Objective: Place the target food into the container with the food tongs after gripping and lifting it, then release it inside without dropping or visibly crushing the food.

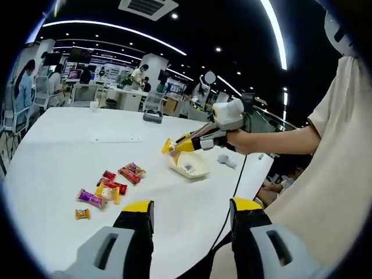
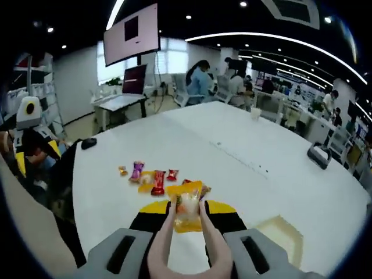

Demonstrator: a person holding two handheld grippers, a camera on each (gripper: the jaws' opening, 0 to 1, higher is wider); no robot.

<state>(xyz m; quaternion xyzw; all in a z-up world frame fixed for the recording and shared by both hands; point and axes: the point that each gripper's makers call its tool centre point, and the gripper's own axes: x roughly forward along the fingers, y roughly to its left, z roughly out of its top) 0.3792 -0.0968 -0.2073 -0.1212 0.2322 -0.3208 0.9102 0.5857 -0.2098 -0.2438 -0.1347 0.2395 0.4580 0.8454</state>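
On the left of the white desk (image 1: 70,145), a loose cluster of wrapped snacks (image 1: 107,189) lies spread out, presumably the supply to pick from. Nearer the camera, the left gripper (image 1: 189,212) hangs above the desk with its jaws set wide apart and nothing between them, apparently idle while the other hand works. Further right sits the pale container (image 1: 190,165), shallow and open-topped. Just above its near rim, the right gripper (image 1: 185,143) comes in from the person's arm, closed on the pink food tongs (image 2: 165,247). The tongs in turn pinch a yellow snack packet (image 2: 187,214) by its lower half, lifted clear of the desk. In the right gripper view the container (image 2: 279,229) lies to the right of the packet, so the packet seems not quite over it yet, though the fisheye makes that hard to judge. The packet looks uncrushed.
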